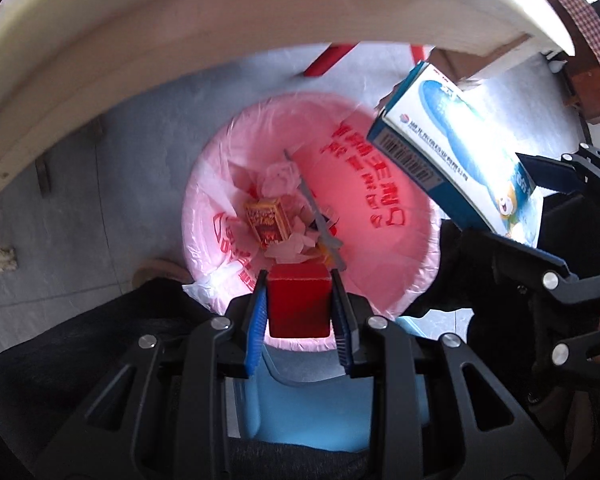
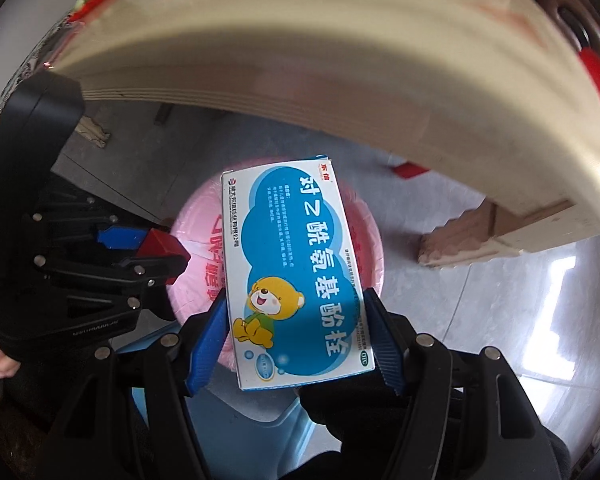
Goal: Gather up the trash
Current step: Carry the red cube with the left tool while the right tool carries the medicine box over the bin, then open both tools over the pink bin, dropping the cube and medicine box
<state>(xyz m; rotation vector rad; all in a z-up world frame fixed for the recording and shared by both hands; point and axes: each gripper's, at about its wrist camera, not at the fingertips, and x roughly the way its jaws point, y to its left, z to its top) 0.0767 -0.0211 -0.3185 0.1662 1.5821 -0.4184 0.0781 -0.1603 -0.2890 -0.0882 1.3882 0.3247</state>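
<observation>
Below me stands a bin lined with a pink bag (image 1: 384, 216), several pieces of trash at its bottom, among them a small red and yellow box (image 1: 266, 222). My left gripper (image 1: 299, 280) points down over the bin's near rim, shut on a small red box (image 1: 299, 304). To its right my right gripper (image 1: 540, 220) is shut on a blue and white medicine carton (image 1: 452, 152). In the right wrist view that carton (image 2: 296, 276), with a cartoon bear, sits between the blue pads of the right gripper (image 2: 296, 300) above the pink bin (image 2: 200, 248). The left gripper with the red box (image 2: 160, 242) shows at left.
A pale wooden table edge (image 1: 140, 40) arches over the bin, with a table foot (image 2: 460, 240) on the grey tiled floor (image 2: 520, 320). A light blue plastic stool (image 1: 312, 412) lies under the grippers. A person's dark sleeve (image 1: 80, 340) is at lower left.
</observation>
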